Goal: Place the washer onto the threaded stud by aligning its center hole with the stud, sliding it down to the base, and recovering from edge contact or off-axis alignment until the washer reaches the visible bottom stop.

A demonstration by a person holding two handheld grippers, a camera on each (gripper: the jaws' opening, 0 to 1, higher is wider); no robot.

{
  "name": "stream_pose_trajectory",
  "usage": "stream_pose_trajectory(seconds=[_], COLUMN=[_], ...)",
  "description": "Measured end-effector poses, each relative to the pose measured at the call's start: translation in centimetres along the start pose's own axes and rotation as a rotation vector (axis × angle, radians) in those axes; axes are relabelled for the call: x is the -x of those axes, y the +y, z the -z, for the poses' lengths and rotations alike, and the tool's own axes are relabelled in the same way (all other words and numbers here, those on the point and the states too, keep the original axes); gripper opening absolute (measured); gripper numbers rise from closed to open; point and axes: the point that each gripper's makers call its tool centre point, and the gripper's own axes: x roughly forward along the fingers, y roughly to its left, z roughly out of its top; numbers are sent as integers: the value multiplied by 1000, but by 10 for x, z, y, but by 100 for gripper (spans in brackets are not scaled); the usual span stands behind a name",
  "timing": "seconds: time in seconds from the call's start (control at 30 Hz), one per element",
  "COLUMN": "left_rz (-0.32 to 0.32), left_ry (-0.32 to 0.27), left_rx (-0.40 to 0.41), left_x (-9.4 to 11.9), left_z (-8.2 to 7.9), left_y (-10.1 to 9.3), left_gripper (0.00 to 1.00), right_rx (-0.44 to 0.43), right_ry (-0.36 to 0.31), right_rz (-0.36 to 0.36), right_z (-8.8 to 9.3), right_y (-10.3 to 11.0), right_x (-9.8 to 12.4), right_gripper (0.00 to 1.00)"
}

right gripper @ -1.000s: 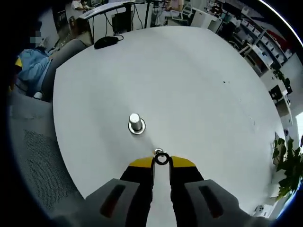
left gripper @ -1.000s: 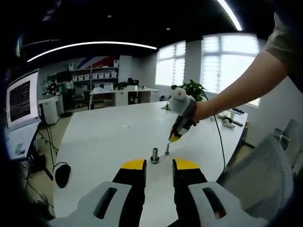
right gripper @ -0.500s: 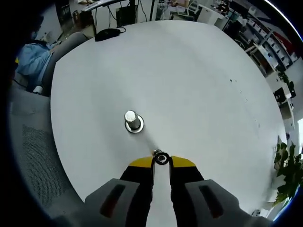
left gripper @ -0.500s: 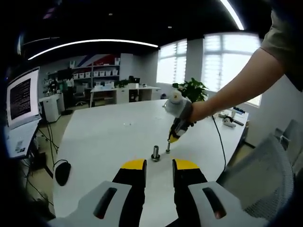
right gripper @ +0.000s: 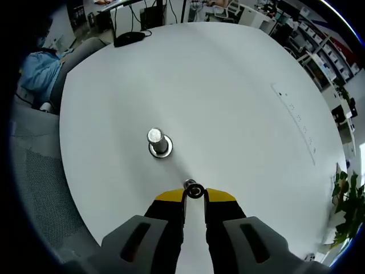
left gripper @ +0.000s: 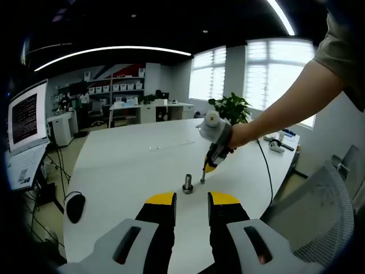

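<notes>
**Right gripper grasps the washer at the stud top**

Your right gripper (right gripper: 194, 193) pinches the washer (right gripper: 194, 189) between its yellow tips, directly over a thin stud (left gripper: 202, 178) on the white table (right gripper: 228, 103). In the left gripper view, the washer sits at the stud's top. A thicker bolt (right gripper: 158, 141) stands just beside it. Your left gripper (left gripper: 191, 198) hangs parted and empty, well short of both.
</notes>
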Motion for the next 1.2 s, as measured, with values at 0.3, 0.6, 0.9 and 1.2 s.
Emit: stream_pose_trajectory(seconds=[0.3, 0.6, 0.9, 1.2], left_rz=[-3, 4, 19, 17], left_ry=[2, -12, -38, -68], left_rx=[0, 6, 11, 6], left_x=[0, 1, 3, 6], left_z=[1, -2, -8, -14], left_y=[1, -1, -4, -4], left_gripper=[20, 20, 20, 20], right_rx=[-6, -79, -65, -159], right_ry=[-35, -246, -601, -685], right_rz=[19, 92, 177, 212], right_z=[-4, -24, -51, -45], right_y=[0, 2, 30, 56], right_x=[8, 49, 127, 167], right_gripper=[19, 24, 30, 38])
